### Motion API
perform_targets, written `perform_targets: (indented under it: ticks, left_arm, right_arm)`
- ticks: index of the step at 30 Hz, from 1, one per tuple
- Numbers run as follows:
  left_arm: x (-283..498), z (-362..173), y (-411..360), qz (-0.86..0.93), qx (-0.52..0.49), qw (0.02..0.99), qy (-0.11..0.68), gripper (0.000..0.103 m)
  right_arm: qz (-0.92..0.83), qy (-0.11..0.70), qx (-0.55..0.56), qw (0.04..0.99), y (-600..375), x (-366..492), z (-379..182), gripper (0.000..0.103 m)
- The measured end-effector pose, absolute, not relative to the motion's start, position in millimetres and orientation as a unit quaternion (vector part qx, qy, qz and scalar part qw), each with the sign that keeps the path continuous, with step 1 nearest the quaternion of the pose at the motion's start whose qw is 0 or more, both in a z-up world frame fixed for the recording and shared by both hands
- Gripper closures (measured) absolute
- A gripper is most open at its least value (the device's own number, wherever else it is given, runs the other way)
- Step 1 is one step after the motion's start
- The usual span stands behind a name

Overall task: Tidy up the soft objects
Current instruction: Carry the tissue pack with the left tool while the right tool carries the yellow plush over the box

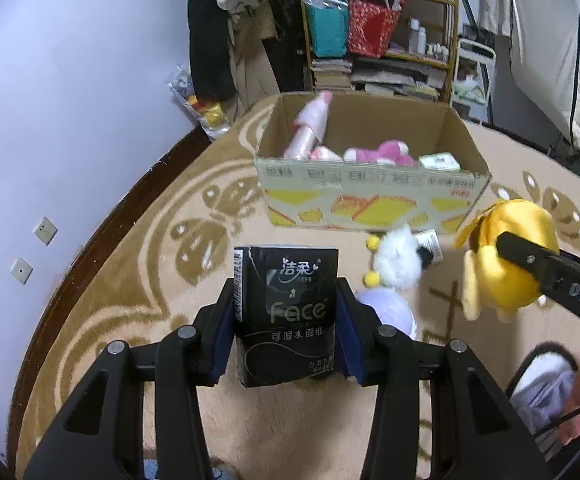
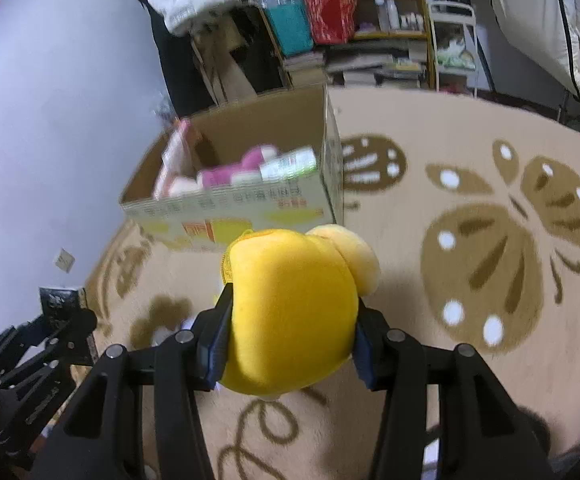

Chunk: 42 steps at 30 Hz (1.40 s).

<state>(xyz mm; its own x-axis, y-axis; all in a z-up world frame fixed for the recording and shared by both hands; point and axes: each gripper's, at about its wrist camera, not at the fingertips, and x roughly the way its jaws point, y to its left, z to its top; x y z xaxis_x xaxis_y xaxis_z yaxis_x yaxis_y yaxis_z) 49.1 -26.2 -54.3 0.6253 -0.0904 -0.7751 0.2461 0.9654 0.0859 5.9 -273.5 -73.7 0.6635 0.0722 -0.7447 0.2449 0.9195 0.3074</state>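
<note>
gripping a black tissue pack [image 1: 285,312] between its blue pads, the left gripper [image 1: 285,320] holds the pack upright above the patterned carpet [image 1: 137,280], short of the cardboard box [image 1: 370,196]. the right gripper [image 2: 290,328] is clamped on a yellow plush toy [image 2: 290,312], its pads pressed into both sides of the soft body, also held above the carpet, near the box's front wall. in the left wrist view that yellow toy [image 1: 506,256] sits to the right, with a dark finger of the right gripper across it. inside the box lie a pink plush [image 1: 382,152], a pale pink item [image 1: 310,128] leaning on the left wall, and a green-and-white pack [image 1: 440,160]. on the carpet in front of the box rests a white plush [image 1: 398,264] with yellow feet, and just nearer, a pale lilac round object [image 1: 390,312], partly hidden behind the left gripper. a cluttered shelf [image 1: 382,20] stands behind the box.
</note>
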Motion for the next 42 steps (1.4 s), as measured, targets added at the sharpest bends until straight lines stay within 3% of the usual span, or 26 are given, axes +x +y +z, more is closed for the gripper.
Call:
perform_targets:
  ticks: [17, 42]
  left_arm:
    - [104, 13, -35, -0.103, 0.102, 0.933, 0.329, 0.059]
    - [191, -2, -82, -0.121, 0.13, 0.939, 0.295, 0.058]
  right_arm:
    - [-0.027, 0.359, 0.178, 0.916, -280, 50, -17, 0.049]
    - [-0.021, 0.369, 0.169, 0.914, -311, 138, -38, 0.049]
